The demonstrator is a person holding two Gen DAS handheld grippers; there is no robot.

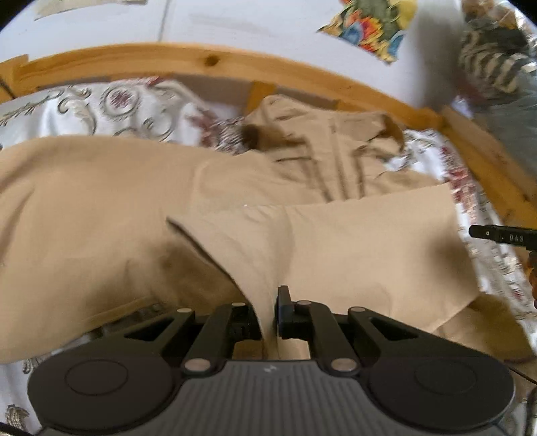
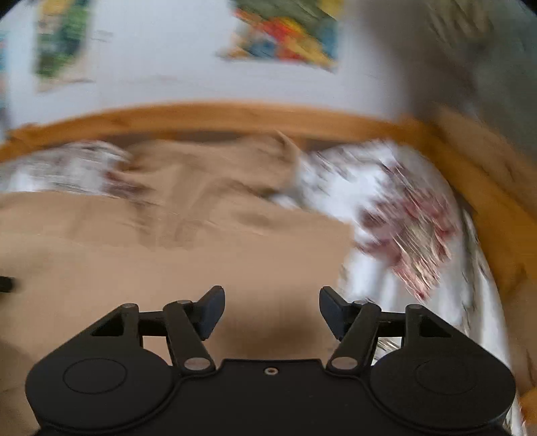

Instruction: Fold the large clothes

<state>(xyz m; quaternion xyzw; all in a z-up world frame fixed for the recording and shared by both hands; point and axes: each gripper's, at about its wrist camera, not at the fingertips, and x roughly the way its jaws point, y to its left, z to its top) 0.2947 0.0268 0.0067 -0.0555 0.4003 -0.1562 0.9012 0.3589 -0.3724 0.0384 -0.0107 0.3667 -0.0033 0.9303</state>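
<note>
A large beige garment (image 1: 100,208) lies spread over a bed with a patterned sheet (image 1: 84,107). One beige flap (image 1: 352,248) is folded across the middle. My left gripper (image 1: 268,318) is shut on a pinched ridge of this cloth, which rises between its black fingers (image 1: 284,312). In the blurred right wrist view the same beige garment (image 2: 167,261) fills the left and centre. My right gripper (image 2: 272,308) hangs open just above it, nothing between its fingers (image 2: 211,312). The tip of the right gripper (image 1: 496,234) shows at the right edge of the left wrist view.
A wooden bed frame (image 1: 201,63) curves around the far and right sides (image 2: 486,208). A white wall with colourful pictures (image 1: 372,26) rises behind it. Striped and grey clothes (image 1: 490,63) are piled at the far right. Patterned sheet (image 2: 402,208) lies bare to the right of the garment.
</note>
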